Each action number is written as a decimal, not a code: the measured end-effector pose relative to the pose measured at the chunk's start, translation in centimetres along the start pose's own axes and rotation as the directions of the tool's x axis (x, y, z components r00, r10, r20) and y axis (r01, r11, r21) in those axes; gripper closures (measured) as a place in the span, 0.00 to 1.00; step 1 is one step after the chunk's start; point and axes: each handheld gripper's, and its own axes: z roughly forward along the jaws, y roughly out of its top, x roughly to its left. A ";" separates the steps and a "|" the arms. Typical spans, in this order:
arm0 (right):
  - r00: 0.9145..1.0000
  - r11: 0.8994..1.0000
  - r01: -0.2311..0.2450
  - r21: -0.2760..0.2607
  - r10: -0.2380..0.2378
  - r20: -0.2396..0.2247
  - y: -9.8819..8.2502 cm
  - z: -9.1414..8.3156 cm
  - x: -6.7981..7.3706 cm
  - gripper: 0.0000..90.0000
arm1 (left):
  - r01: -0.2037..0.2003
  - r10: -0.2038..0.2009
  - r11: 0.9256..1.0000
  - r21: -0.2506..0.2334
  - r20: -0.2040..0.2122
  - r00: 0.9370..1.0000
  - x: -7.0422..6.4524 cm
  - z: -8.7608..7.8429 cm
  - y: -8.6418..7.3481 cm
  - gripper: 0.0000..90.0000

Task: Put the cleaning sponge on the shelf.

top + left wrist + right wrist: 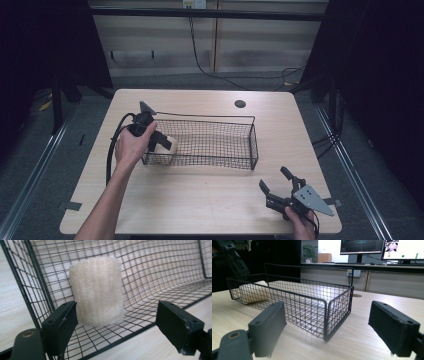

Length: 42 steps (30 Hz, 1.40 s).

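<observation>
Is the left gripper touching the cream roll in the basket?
Cannot tell. In the left gripper view the open left gripper flanks the cream roll; one jaw overlaps its edge.

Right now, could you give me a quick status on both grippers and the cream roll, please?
Left gripper open, jaws astride cream roll inside wire basket. Right gripper open, resting apart on table. Nothing in the way.

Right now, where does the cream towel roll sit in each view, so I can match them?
High view: cream towel roll at the wire basket's left end.
Left gripper view: roll centre-left, inside the mesh.
Right gripper view: roll far left, behind the mesh.
Shared landmark: the basket.
</observation>
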 end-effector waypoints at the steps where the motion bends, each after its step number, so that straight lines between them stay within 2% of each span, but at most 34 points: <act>1: 1.000 1.000 0.000 0.000 0.000 0.000 0.0 0.0 0.0 0.15 | -0.013 0.014 1.000 -0.014 0.009 1.000 0.0 -0.2 -0.1 0.20; 4: 1.000 1.000 0.000 0.001 0.000 -0.003 0.0 0.0 0.0 0.15 | -0.021 0.022 0.999 -0.036 0.023 0.999 -0.2 -0.6 -0.4 0.20; 7: 1.000 1.000 0.000 0.000 0.000 0.000 0.0 0.0 0.0 0.15 | -0.059 0.060 0.998 -0.032 0.027 0.998 -0.1 -0.9 -0.7 0.20; 9: 1.000 1.000 0.000 0.002 0.000 -0.003 0.0 0.0 0.0 0.15 | -0.080 0.081 0.996 -0.046 0.028 0.996 0.0 -1.3 -0.9 0.21; 10: 1.000 1.000 0.000 0.002 0.000 -0.004 0.0 0.0 0.0 0.15 | -0.076 0.078 0.995 -0.061 0.032 0.996 -0.1 -1.4 -1.1 0.21; 12: 1.000 1.000 0.000 0.003 0.000 -0.001 0.0 0.0 0.0 0.15 | -0.096 0.100 0.993 -0.074 0.056 0.993 0.1 -1.7 -1.3 0.21; 15: 1.000 1.000 0.000 0.002 0.000 -0.001 0.0 0.0 0.0 0.15 | -0.118 0.123 0.990 -0.081 0.062 0.990 0.2 -2.0 -1.7 0.21; 16: 1.000 1.000 0.000 0.003 0.000 -0.003 0.0 0.0 0.0 0.15 | -0.118 0.125 0.988 -0.097 0.072 0.990 0.2 -2.1 -1.9 0.21; 17: 1.000 1.000 0.000 0.003 0.000 -0.003 0.0 0.0 0.0 0.15 | -0.135 0.143 0.986 -0.094 0.081 0.986 0.2 -2.3 -2.0 0.21; 19: 1.000 1.000 0.001 0.003 -0.001 -0.003 0.0 0.0 0.0 0.15 | -0.140 0.150 0.985 -0.104 0.093 0.984 0.3 -2.6 -2.3 0.21; 24: 1.000 1.000 0.001 0.003 -0.001 0.003 0.0 0.0 0.0 0.15 | -0.156 0.167 0.979 -0.131 0.077 0.983 0.2 -3.3 -2.9 0.21; 26: 1.000 1.000 0.000 0.002 0.000 0.003 0.0 0.0 0.0 0.15 | -0.181 0.191 0.975 -0.126 0.071 0.979 0.2 -3.7 -3.1 0.21; 27: 1.000 1.000 0.000 0.003 0.000 0.003 0.0 0.0 0.1 0.15 | -0.171 0.181 0.975 -0.141 0.068 0.981 0.1 -3.8 -3.3 0.21; 28: 1.000 1.000 -0.001 0.002 0.001 0.002 0.0 0.0 0.1 0.15 | -0.178 0.187 0.974 -0.142 0.056 0.981 0.1 -4.0 -3.5 0.21; 31: 1.000 1.000 0.001 0.004 -0.001 0.003 0.0 0.0 0.0 0.15 | -0.203 0.212 0.969 -0.143 0.052 0.976 0.1 -4.5 -4.0 0.21; 33: 1.000 1.000 0.002 0.005 -0.002 0.004 0.0 0.0 0.1 0.15 | -0.204 0.213 0.967 -0.150 0.046 0.976 0.1 -4.7 -4.3 0.21; 35: 1.000 1.000 0.000 0.006 0.000 0.004 0.0 0.0 0.1 0.15 | -0.217 0.225 0.965 -0.150 0.040 0.973 0.2 -4.9 -4.5 0.21; 37: 1.000 1.000 0.001 0.005 -0.001 0.005 0.0 0.0 0.1 0.15 | -0.216 0.226 0.963 -0.160 0.045 0.973 0.2 -5.1 -4.7 0.21; 39: 1.000 1.000 -0.001 0.004 0.001 0.004 0.0 0.0 0.1 0.15 | -0.213 0.229 0.961 -0.176 0.075 0.971 0.2 -5.3 -5.1 0.21; 40: 1.000 1.000 -0.001 0.005 0.001 0.004 0.0 0.0 0.1 0.15 | -0.220 0.236 0.959 -0.176 0.076 0.969 0.2 -5.4 -5.2 0.20; 42: 1.000 1.000 0.001 0.006 -0.001 0.005 0.0 0.0 0.1 0.15 | -0.224 0.239 0.958 -0.182 0.066 0.969 0.3 -5.5 -5.6 0.19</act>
